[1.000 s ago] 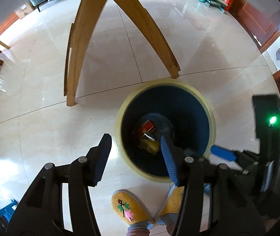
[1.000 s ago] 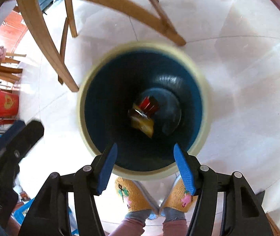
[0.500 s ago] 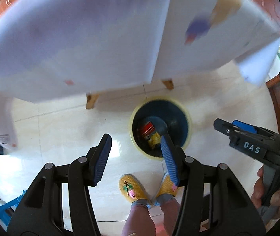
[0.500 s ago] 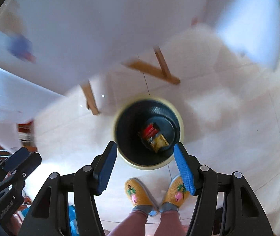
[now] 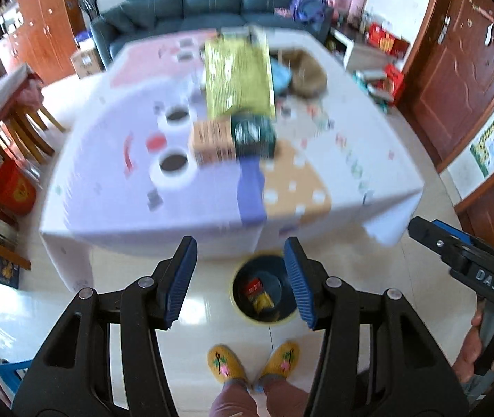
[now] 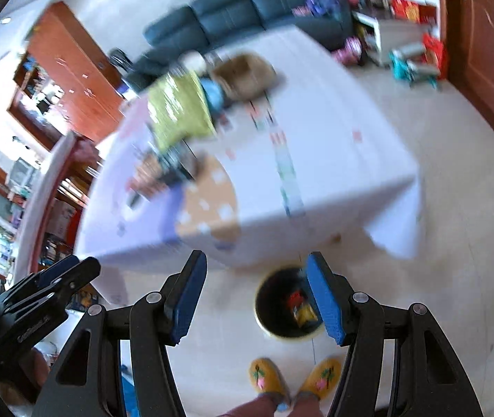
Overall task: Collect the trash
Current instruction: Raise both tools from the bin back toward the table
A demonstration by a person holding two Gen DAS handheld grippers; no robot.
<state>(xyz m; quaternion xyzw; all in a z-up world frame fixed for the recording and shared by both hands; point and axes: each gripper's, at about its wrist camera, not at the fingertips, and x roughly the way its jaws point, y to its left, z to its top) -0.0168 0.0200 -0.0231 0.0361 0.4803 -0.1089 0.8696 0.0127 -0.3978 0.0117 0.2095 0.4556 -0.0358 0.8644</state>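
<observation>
Sitting in the bin [image 5: 240, 307]: red and yellow wrappers [image 5: 259, 293].

The only readable lettering is "DAS", in pale capitals on the black body of the right gripper [image 5: 420, 230] seen from the left wrist view; printing on the packages and on the other gripper is too blurred.

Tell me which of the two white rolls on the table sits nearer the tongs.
The larger-looking roll near the table's front edge, left of the orange box; the other roll sits farther back.
</observation>
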